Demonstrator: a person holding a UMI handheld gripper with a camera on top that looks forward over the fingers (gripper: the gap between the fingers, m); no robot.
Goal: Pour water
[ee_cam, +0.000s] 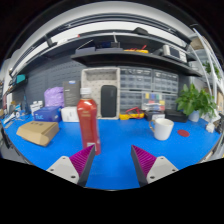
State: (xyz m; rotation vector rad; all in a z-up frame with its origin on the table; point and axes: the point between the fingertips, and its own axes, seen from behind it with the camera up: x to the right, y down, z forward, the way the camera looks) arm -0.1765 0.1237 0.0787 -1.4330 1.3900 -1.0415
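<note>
Gripper [113,160] fingers apart, holding nothing, over blue table [120,140]. Red bottle [89,124] just ahead of left finger; white cup [162,128] farther right.

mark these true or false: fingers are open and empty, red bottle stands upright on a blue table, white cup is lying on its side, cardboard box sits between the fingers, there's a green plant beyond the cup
1. The gripper fingers are open and empty: true.
2. The red bottle stands upright on the blue table: true.
3. The white cup lies on its side: false, it stands upright.
4. The cardboard box sits between the fingers: false, it lies off to the bottle's side, beyond the fingers.
5. A green plant stands beyond the cup: true.
</note>
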